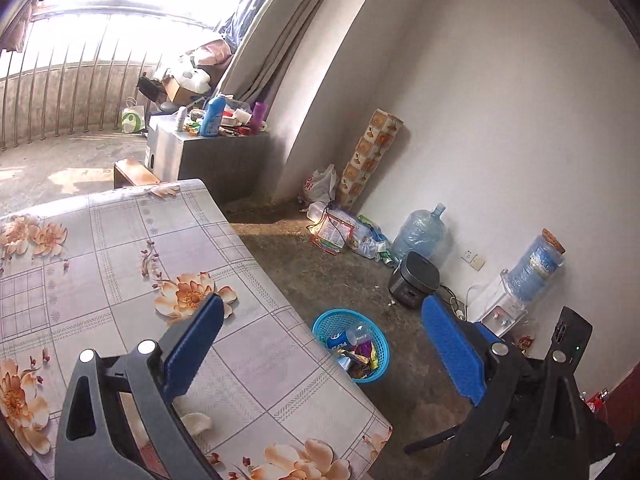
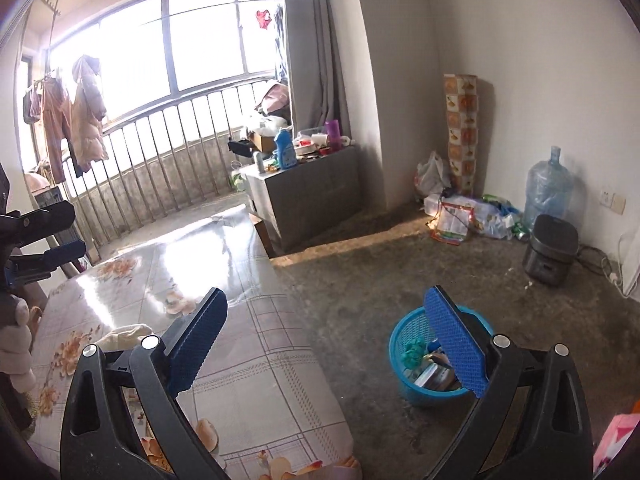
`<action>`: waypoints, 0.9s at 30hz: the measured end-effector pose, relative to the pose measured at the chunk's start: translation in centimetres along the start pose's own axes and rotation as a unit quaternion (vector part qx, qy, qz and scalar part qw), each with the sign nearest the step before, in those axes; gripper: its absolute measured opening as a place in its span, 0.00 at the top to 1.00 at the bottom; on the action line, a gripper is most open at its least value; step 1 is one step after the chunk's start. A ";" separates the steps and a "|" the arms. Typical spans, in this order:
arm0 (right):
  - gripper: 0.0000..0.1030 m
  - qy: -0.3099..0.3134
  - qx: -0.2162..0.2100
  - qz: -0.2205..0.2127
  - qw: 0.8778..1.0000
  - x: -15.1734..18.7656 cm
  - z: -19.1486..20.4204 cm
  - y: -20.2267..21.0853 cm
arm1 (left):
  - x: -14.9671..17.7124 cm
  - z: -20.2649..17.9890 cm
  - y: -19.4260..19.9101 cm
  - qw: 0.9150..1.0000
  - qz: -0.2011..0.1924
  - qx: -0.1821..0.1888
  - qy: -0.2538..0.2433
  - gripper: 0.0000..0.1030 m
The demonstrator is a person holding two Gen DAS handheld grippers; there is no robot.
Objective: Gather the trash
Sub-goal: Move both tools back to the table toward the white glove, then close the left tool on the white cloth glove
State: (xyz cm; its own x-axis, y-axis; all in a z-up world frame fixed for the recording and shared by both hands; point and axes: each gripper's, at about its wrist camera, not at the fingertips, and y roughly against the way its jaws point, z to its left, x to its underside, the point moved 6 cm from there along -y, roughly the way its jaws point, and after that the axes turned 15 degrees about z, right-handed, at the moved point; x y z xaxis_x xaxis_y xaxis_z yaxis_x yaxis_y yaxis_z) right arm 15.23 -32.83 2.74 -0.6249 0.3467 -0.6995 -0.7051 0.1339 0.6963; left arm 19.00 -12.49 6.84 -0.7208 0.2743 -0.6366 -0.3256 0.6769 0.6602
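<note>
A blue plastic basket (image 1: pixel 379 364) stands on the concrete floor beside the table; it holds wrappers, a can and a plastic bottle (image 1: pixel 357 336). It also shows in the right wrist view (image 2: pixel 408 334), partly hidden behind my right finger. My left gripper (image 1: pixel 326 344) is open and empty, above the table's right edge and the basket. My right gripper (image 2: pixel 325 340) is open and empty, above the table edge and the floor. The left gripper (image 2: pixel 48 258) shows at the far left of the right wrist view. A crumpled pale tissue (image 2: pixel 126 334) lies on the table behind my right gripper's left finger.
The table (image 1: pixel 120 264) has a floral cloth. On the floor by the wall are a rice cooker (image 1: pixel 414 284), a large water jug (image 1: pixel 420 232), a water dispenser (image 1: pixel 500 312) and a pile of bags and packets (image 1: pixel 344 232). A cluttered grey cabinet (image 1: pixel 208 152) stands beyond.
</note>
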 end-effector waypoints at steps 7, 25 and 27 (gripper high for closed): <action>0.08 0.019 -0.118 0.067 0.991 1.7 5.5 -1.7 | 5.5 6.4 6.3 0.997 -0.023 -0.066 0.035 0.06; 0.55 0.068 -0.241 0.281 0.926 8.5 15.7 -6.5 | 12.6 13.3 2.8 0.990 0.061 -0.105 0.074 0.24; 0.57 0.083 -0.237 0.295 0.922 9.3 16.5 -6.5 | 12.9 13.7 1.6 0.987 0.078 -0.127 0.063 0.29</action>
State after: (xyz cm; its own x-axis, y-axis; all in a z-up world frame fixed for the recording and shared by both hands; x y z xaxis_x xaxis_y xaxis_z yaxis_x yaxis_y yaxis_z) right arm 19.58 -15.15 -5.65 -0.9613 0.0772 -0.2646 -0.2693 -0.4672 0.8421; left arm 17.55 1.50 -5.72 -0.8397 0.2632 -0.4750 -0.3358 0.4358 0.8351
